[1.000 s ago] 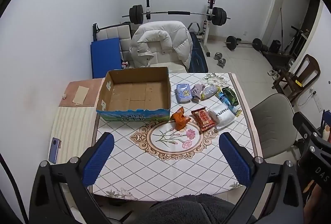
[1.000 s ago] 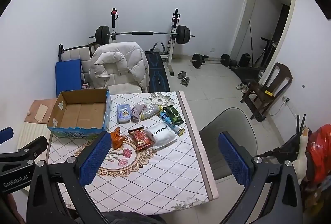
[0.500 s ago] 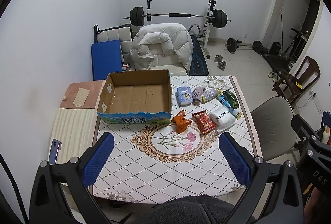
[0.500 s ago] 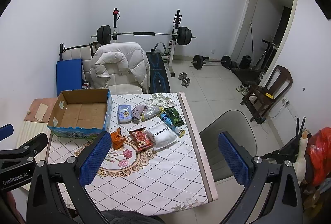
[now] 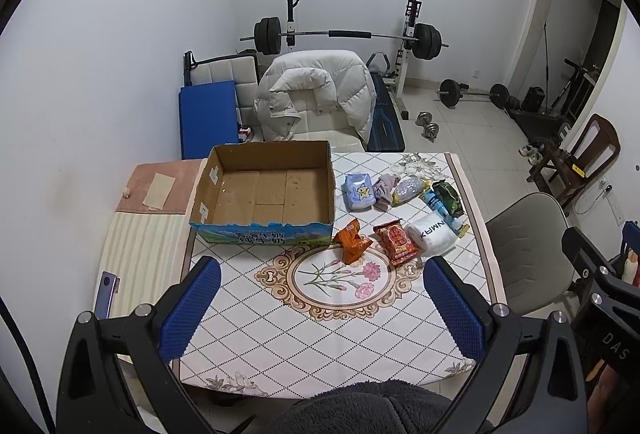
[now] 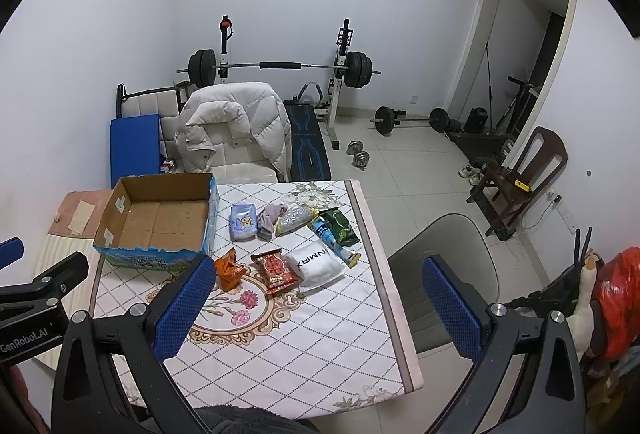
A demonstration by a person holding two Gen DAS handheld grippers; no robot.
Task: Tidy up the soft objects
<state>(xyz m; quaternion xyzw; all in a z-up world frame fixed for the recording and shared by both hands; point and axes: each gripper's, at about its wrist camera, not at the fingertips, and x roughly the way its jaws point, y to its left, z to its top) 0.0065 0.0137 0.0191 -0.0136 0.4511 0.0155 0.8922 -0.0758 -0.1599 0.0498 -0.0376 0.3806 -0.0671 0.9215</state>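
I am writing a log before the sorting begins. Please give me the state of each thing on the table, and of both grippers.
cardboard box: open on top, nothing inside
orange snack bag: crumpled, on the tablecloth
red snack pack: lying flat, sealed
white towel pack: lying flat
blue tissue pack: lying flat
grey cloth: bunched up
left gripper: jaws open, holding nothing
right gripper: jaws open, holding nothing

Plain white walls all round from where I'm standing. Barbell rack (image 5: 348,33) sits against the far wall, a chair with a white puffer jacket (image 5: 320,89) just in front of it, loose dumbbells (image 6: 359,152) on the tiled floor (image 6: 408,161) to its right, open doorway (image 6: 520,53) further right.
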